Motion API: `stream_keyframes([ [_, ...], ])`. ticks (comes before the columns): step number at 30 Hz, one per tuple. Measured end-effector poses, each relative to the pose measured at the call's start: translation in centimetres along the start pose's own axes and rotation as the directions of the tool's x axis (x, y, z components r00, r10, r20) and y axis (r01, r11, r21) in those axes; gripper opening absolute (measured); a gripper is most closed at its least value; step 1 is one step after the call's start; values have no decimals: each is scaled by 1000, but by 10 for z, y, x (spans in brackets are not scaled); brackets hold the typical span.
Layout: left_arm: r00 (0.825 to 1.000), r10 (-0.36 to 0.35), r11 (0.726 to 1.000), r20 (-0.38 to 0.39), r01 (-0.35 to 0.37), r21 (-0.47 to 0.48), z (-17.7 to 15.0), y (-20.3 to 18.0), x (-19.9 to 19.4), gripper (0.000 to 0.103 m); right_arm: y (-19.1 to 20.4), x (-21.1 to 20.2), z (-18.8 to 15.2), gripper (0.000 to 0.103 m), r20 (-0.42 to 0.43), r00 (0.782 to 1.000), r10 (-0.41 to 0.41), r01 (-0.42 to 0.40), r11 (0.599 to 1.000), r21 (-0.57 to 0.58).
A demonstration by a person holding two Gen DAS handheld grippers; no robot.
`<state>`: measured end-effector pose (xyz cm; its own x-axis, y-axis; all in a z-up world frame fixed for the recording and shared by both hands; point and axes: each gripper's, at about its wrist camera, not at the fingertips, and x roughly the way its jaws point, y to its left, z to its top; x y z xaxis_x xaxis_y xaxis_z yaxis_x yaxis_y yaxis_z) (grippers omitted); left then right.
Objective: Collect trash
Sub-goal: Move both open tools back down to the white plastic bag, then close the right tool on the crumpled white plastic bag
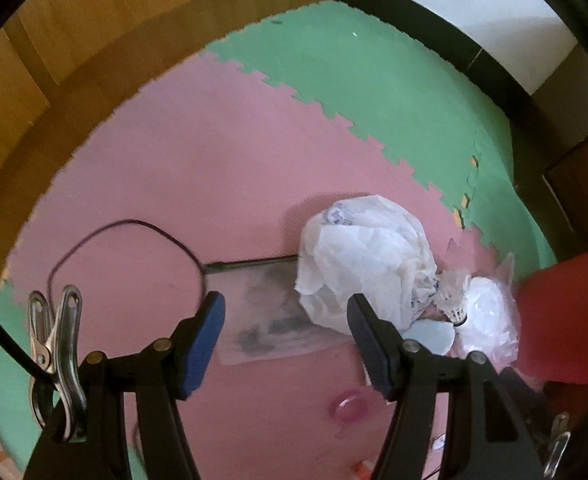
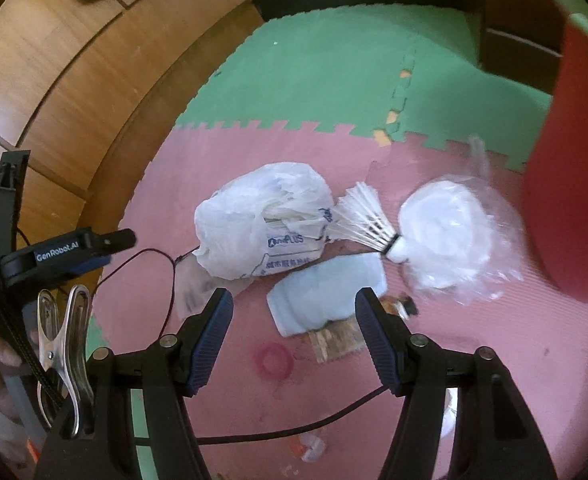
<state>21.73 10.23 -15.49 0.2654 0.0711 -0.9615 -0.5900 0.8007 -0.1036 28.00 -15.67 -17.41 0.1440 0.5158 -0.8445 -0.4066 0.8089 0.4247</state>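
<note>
left gripper (image 1: 286, 316) wide open, empty | right gripper (image 2: 294, 312) same, over the blue packet (image 2: 326, 296) mid pink mat (image 2: 474, 352) | tip: drop straight, pinch its short sides | count: one white bag (image 2: 262, 220), one shuttlecock (image 2: 366, 224), one clear bag (image 2: 450, 236), one red bin (image 2: 574, 184)

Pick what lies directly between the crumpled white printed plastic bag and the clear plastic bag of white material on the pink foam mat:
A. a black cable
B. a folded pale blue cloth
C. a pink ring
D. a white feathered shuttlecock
D: in the right wrist view the white feathered shuttlecock sits between the crumpled white printed plastic bag and the clear plastic bag of white material.
</note>
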Motion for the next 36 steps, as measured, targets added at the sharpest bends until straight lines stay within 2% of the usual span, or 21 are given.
stream_keyframes([
  [8,997,-51,997,-54,47,-65,11,-7,48,67,-2,58,19,66,-93,995,39,-37,999,18],
  [17,990,-20,995,-138,6,-98,12,-9,95,67,-22,97,46,66,-158,987,26,-17,998,59],
  [26,980,-1,993,-199,-22,-115,8,-7,125,68,-32,122,84,66,-158,987,18,-6,997,72],
  [31,978,-11,991,-208,-17,-133,9,-5,134,68,-21,132,99,66,-155,988,18,-16,1000,18],
  [36,979,5,994,-206,-27,-106,12,-9,138,68,-6,149,106,66,-177,984,-26,15,998,-65],
])
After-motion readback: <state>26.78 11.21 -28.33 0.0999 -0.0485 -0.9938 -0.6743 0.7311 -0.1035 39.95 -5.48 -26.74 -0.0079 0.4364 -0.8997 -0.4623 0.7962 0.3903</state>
